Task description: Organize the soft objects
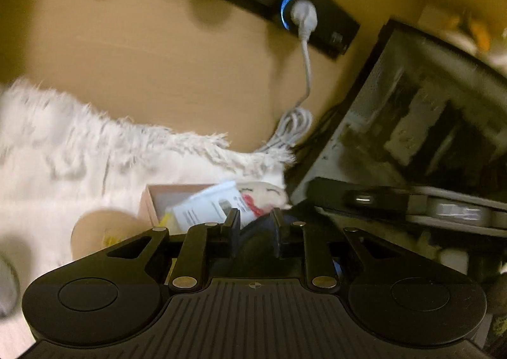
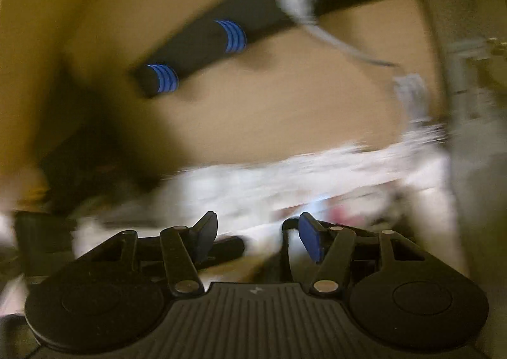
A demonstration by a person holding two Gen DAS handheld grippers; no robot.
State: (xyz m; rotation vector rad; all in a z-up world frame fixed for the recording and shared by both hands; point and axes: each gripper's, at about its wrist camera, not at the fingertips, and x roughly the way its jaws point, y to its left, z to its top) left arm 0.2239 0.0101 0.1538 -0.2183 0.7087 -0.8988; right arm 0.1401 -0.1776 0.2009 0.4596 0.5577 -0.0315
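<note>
Plainly, the left gripper (image 1: pixel 255 229) has its jaws pinched narrow on a dark soft item (image 1: pixel 258 240); what it is I cannot tell; just ahead, slightly leftward, sits the small pink box (image 1: pixel 155 200) on the white shaggy rug (image 1: pixel 63 150), with a white leaflet (image 1: pixel 212 207) and a smiling plush face (image 1: pixel 269 194) in or over it; the left is nearer, angled down; the right gripper (image 2: pixel 256 237) hangs wide and empty above the blurred rug, levelled forward.
</note>
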